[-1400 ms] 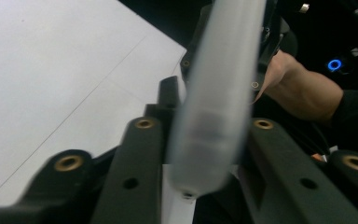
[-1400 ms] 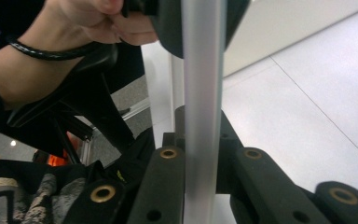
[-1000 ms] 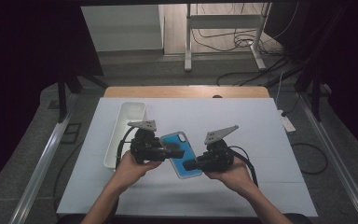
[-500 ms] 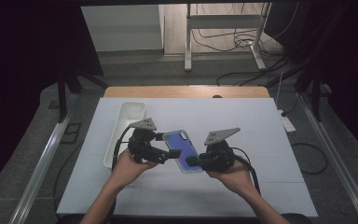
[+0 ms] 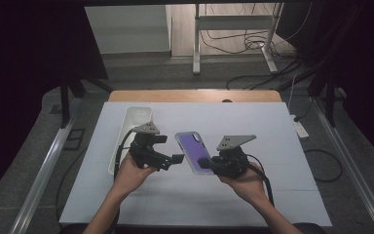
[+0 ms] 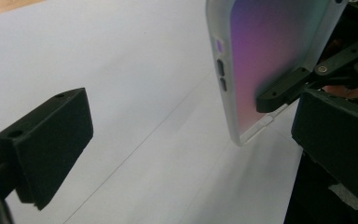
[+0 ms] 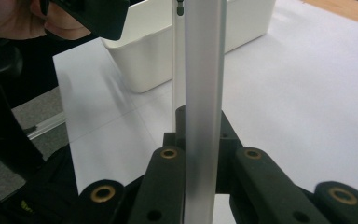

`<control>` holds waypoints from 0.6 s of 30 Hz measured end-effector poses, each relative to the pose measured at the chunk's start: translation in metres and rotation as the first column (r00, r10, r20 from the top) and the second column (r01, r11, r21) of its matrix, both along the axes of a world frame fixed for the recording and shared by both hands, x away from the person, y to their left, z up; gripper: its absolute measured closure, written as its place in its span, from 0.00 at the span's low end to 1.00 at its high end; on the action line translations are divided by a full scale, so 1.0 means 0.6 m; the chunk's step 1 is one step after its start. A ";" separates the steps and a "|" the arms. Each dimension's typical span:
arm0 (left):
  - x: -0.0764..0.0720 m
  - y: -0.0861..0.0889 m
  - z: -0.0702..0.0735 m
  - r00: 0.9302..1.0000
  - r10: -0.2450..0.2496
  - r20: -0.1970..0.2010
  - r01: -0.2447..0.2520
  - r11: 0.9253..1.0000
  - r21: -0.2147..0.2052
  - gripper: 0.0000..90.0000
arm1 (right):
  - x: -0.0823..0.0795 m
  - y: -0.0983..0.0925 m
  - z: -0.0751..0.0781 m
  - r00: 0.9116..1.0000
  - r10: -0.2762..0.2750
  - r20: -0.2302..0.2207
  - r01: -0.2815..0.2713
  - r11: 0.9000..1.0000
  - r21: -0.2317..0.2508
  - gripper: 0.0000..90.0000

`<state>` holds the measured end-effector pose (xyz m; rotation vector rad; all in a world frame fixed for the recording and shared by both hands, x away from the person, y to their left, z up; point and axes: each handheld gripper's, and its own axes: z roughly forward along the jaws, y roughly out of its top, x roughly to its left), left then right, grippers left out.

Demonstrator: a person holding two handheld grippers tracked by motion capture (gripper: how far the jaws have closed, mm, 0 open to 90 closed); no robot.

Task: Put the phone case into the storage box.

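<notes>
At the near edge of the table (image 5: 272, 146), works two grippers side by side above the white sheet. To the right, clamps the right gripper (image 5: 205, 163) tight on the bottom end of the phone (image 5: 194, 151), holding it off the sheet, tilted up and away, purple side toward the overhead camera. Seen along that gripper's own jaws, pinches the phone (image 7: 199, 93) edge-on between both pads, a hold apparently meant to carry the whole weight alone.

To the left, spreads the left gripper (image 5: 168, 163) wide, jaws having just been opening, pads (image 6: 46, 140) well apart and pressing on nothing. Leaves the phone (image 6: 270, 60) just ahead of the gap, near the right-hand pad yet free of it. Reads as a handover to the right gripper, or a change of hold for turning the phone.

Farther back on the left, a white bin (image 5: 137, 114) lying lengthwise on the sheet, within easy reach, perhaps the place meant for the phone. Beyond the table, cables (image 5: 253, 44) across the floor.
</notes>
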<state>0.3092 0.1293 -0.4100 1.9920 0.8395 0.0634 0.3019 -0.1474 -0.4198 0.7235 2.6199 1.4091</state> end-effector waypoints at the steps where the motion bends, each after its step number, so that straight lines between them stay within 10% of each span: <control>1: 0.000 0.000 0.000 1.000 0.002 0.000 -0.002 1.000 -0.001 0.00 | 0.000 0.000 0.000 1.000 -0.002 0.005 0.002 1.000 -0.001 0.95; 7: -0.005 -0.003 0.004 1.000 0.014 0.017 -0.014 1.000 0.010 0.05 | -0.005 0.004 0.002 0.999 -0.023 0.036 0.023 1.000 -0.010 0.95; 18: -0.011 0.000 0.013 1.000 0.001 0.009 -0.001 0.999 -0.041 0.55 | -0.014 0.013 0.002 0.997 -0.032 0.071 0.034 0.999 -0.026 0.95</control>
